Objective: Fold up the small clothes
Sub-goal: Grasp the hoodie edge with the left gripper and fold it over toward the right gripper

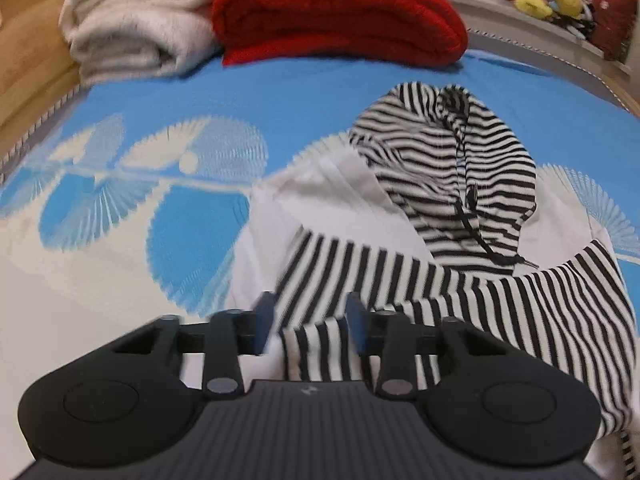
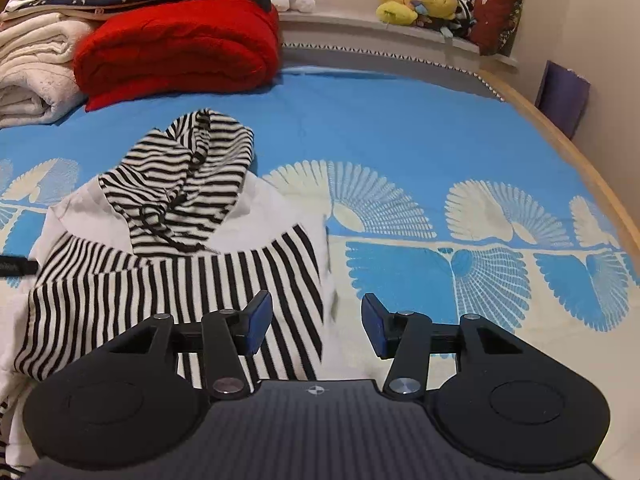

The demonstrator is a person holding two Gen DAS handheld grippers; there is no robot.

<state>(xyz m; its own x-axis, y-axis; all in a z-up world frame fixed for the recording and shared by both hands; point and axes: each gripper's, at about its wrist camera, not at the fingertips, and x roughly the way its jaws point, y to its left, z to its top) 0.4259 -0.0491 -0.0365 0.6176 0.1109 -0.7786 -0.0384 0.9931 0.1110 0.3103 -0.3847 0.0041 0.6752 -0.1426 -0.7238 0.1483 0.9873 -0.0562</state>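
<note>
A small white hoodie with a black-and-white striped hood [image 1: 452,168] and striped sleeves lies on the blue patterned bed cover [image 1: 280,92]. The sleeves are folded across its body. My left gripper [image 1: 310,320] is open, its blue pads either side of a striped sleeve cuff [image 1: 316,352], apparently not gripping it. In the right wrist view the hoodie [image 2: 180,216] lies at the left. My right gripper [image 2: 316,320] is open and empty, over the hoodie's right edge, with its left pad above the striped sleeve [image 2: 288,276].
A folded red blanket [image 2: 180,44] and folded cream blankets [image 2: 28,68] are stacked at the far end of the bed. Plush toys [image 2: 420,4] sit on the window sill. The wooden bed edge [image 2: 580,160] curves along the right.
</note>
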